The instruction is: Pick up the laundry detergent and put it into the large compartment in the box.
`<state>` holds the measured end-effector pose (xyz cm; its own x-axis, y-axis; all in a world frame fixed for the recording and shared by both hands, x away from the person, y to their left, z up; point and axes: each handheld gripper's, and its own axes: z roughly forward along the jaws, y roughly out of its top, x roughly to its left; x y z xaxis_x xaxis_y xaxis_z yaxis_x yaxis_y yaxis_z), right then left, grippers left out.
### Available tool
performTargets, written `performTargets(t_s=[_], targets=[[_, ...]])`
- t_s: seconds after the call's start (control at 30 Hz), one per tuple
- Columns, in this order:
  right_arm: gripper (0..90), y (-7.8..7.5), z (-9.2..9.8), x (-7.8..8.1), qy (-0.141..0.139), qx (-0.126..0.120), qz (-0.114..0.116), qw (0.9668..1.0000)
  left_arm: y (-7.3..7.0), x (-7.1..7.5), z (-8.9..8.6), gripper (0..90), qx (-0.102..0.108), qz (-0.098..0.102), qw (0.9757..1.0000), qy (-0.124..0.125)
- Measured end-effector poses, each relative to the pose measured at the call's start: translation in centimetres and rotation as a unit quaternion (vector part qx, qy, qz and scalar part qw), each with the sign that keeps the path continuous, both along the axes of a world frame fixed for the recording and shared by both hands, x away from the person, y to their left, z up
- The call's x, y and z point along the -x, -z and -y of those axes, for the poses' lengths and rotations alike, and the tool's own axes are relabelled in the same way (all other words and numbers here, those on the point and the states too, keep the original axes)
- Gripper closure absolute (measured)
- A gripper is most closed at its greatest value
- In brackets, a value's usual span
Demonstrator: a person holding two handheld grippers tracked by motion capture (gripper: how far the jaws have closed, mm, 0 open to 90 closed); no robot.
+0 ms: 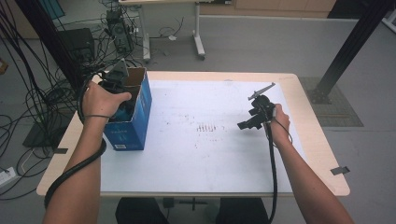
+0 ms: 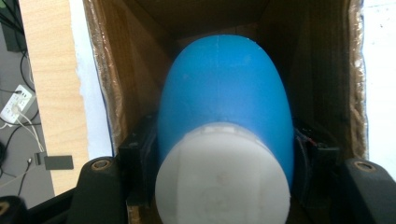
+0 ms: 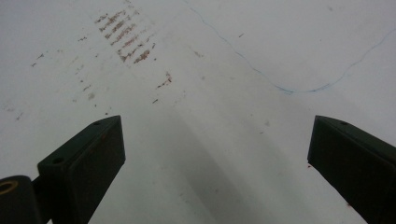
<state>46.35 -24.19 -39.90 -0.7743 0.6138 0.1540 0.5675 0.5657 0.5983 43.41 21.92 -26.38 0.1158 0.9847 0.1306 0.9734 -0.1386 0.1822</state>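
1. Left gripper (image 1: 113, 86) is down inside the open top of the blue cardboard box (image 1: 140, 119). Its jaws are clamped on either side of a blue bottle (image 2: 224, 93) with a white cap (image 2: 223, 175), the cap end nearest the gripper's camera.
2. The bottle sits between the jaws, its body running away from the gripper into the box, with brown inner walls (image 2: 121, 88) close on both sides.
3. Right gripper (image 1: 256, 116) is held over the bare white table sheet (image 3: 243, 140), jaws spread wide, nothing between them, well apart from the box.
4. Risk: the bottle body is rounded and looks smooth, and the jaws seem to hold near the shoulder, so it could slip or swivel when lifted.
5. Risk: clearance beside the jaws is tight, so a tilted pull could snag the box wall or rim and drag the box along.
6. Risk: the box stands near the table's edge on the left gripper's side and nothing steadies it, so a snag could tip it or push it off.
7. Cannot tell whether the bottle is full; if heavy, slip is likelier.
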Motion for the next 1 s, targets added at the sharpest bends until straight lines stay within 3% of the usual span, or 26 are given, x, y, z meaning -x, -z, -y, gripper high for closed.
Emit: performTargets(t_s=[1.0], targets=[[3.8, 0.03, 0.21, -0.06, 0.001, 0.001, -0.001, 1.0000, -0.19, -0.08, -0.01, 37.3, 0.006, 0.006, 1.0000, -0.003]])
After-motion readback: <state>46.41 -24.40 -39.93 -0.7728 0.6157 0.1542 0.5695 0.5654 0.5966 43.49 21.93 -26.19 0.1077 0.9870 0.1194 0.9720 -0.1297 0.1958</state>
